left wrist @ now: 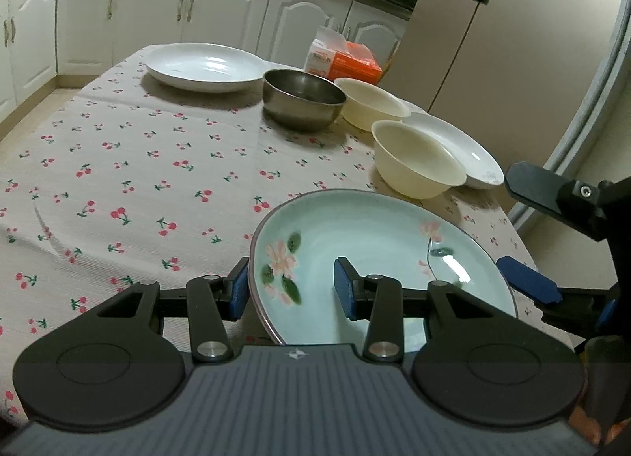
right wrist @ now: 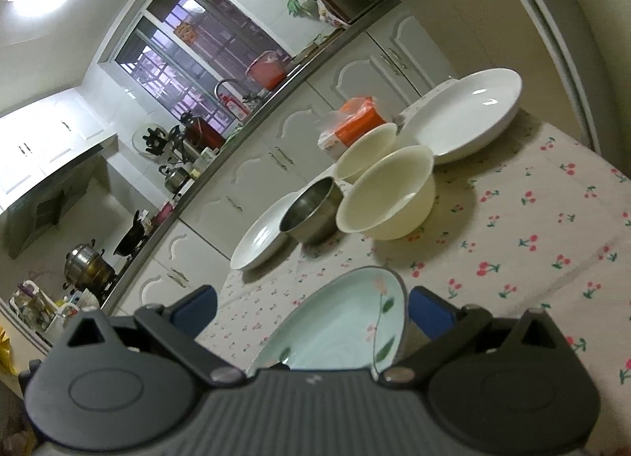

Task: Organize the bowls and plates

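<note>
Picking up the green plate (left wrist: pixel 378 258) at bottom centre. My left gripper (left wrist: pixel 292 290) straddles its near rim, jaws part open, not pinched yet. Right gripper (right wrist: pixel 311 314) is wide open around the other edge. Next, I'd guess: close and lift level. Beyond: two cream bowls (left wrist: pixel 414 164), one steel bowl (left wrist: pixel 301 99), two white plates (left wrist: pixel 203 65).
</note>
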`<state>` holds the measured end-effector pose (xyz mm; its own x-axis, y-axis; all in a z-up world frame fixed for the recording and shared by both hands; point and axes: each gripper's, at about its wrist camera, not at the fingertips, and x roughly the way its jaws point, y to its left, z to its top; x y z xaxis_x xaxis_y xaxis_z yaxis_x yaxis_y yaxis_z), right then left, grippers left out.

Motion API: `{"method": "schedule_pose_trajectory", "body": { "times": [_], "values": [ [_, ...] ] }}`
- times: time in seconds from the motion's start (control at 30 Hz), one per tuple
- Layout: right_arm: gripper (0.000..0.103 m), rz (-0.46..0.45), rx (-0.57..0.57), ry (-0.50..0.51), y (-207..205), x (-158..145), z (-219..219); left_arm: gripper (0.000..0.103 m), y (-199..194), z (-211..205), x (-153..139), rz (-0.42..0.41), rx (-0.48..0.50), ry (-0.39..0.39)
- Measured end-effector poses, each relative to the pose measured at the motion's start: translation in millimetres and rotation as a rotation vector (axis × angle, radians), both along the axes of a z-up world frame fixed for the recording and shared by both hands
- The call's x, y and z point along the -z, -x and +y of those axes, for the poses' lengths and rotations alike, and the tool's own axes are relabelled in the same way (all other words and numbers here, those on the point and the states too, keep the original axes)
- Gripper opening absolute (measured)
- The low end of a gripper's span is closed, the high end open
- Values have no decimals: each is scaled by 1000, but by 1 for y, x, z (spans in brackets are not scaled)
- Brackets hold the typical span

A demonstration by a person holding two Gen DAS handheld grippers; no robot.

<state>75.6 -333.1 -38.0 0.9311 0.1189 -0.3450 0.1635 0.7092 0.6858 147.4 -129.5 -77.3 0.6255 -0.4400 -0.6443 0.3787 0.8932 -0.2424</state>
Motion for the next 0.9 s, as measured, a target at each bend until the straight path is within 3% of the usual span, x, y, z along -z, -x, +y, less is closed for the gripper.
{"method": "schedule_pose_trajectory", "body": {
  "times": [0.53, 0.7, 0.9],
  "values": [
    [103, 30, -9, 0, -2, 7, -4, 51, -21, -5, 19, 16, 37, 16],
    [103, 9, -1, 10, 2, 0, -8, 56, -19, 4, 13, 8, 27, 20],
    [103, 7, 38, 54, 9, -9, -13, 72, -12, 12, 5, -36, 25, 9]
  ]
}}
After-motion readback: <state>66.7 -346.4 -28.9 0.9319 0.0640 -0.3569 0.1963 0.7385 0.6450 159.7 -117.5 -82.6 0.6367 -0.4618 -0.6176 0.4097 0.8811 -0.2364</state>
